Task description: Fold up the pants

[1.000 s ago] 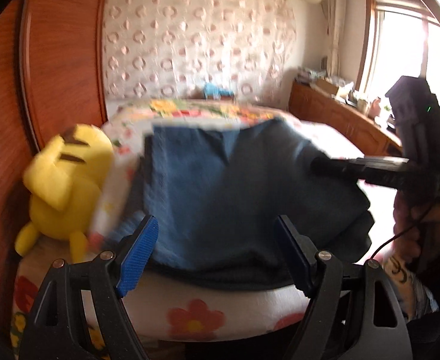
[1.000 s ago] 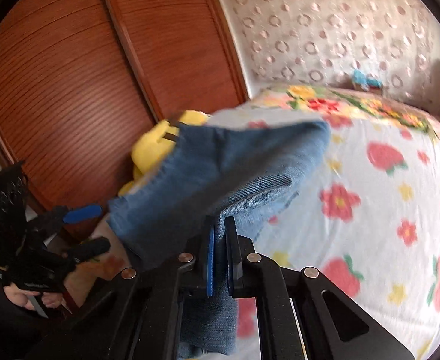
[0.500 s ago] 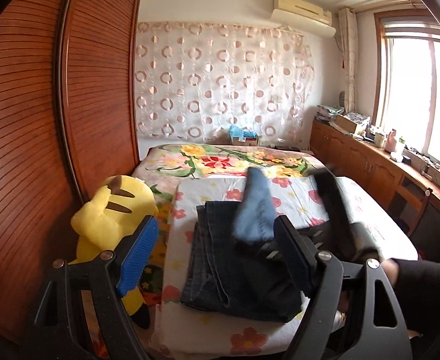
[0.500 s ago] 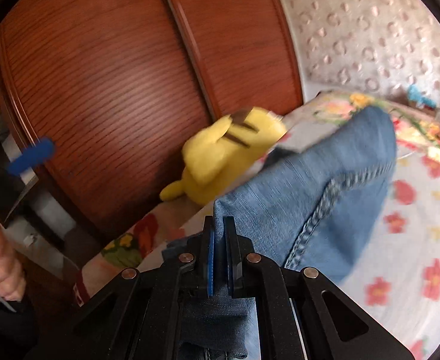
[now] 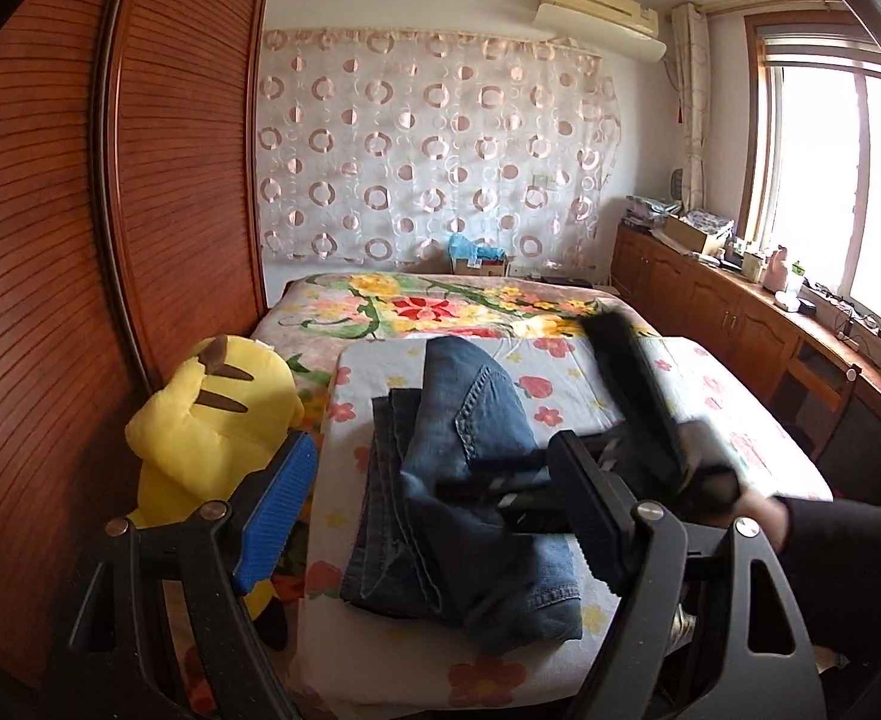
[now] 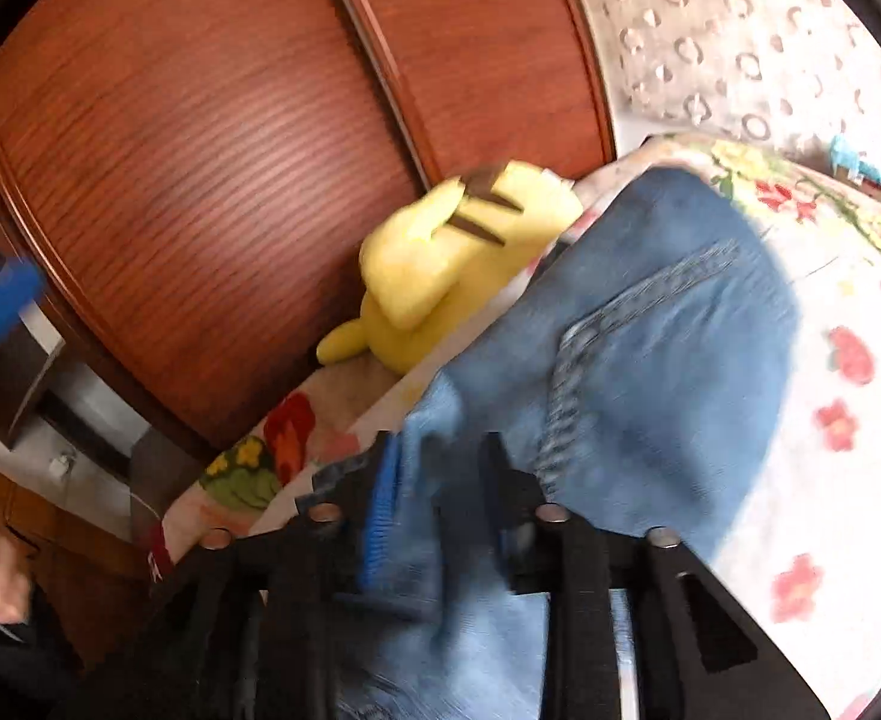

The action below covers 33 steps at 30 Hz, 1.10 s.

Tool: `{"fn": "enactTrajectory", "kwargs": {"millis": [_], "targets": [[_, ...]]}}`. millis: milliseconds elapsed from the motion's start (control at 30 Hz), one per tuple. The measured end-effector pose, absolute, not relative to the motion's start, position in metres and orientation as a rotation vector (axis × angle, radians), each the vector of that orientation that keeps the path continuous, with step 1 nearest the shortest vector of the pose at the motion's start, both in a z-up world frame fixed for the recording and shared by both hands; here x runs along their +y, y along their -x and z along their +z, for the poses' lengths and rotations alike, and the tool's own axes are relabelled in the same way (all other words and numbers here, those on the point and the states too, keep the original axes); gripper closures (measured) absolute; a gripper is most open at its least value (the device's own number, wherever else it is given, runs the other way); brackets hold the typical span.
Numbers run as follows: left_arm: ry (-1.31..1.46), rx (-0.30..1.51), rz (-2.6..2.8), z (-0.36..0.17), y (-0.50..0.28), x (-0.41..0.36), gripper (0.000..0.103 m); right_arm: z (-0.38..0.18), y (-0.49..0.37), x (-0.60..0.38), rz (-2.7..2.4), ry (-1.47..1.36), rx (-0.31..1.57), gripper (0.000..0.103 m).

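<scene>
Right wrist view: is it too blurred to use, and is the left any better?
Right wrist view: motion blur smears the jeans and the right tongs, so the jaw state is unreadable. Left wrist view: mostly sharp, left tongs crisp and open; only the moving right tongs streak, and the window is blown out white.

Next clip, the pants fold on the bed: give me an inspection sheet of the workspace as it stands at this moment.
Surface: bed with floral-print sheet.
Job's things: blue denim pants, partly folded, top layer humped up.
Clutter: yellow plush toy at the bed's left edge, beside the pants.
Grippers: left gripper open, empty, pulled back; right gripper fingers apart, denim between them, blurred.
Cables: nothing seen on the bed.
Surroundings: slatted wooden wardrobe doors, circle-patterned curtain, window.
</scene>
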<state>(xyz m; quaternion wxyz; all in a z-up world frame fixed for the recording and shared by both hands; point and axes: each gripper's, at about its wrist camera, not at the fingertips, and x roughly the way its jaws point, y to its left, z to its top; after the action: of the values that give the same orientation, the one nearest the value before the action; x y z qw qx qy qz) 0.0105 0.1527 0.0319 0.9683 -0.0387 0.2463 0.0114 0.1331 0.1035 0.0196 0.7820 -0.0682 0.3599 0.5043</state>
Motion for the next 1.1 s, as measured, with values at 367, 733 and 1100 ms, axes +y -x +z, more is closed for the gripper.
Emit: {"fn": "enactTrajectory", "kwargs": {"millis": [367,733,1100], "targets": [[0.083,0.618,0.015,-0.016,-0.045,0.146,0.023,0.008,-0.194,0.071,0.906,0.160,0.742,0.043],[0.176,0.785,0.016,-0.092,-0.064,0.164,0.036,-0.026,-0.268,0.110,0.913,0.104,0.861,0.025],[0.213,0.744,-0.052,-0.095,-0.055,0.158,0.082,-0.037,-0.303,0.110,1.022,-0.005,0.944,0.063]]}}
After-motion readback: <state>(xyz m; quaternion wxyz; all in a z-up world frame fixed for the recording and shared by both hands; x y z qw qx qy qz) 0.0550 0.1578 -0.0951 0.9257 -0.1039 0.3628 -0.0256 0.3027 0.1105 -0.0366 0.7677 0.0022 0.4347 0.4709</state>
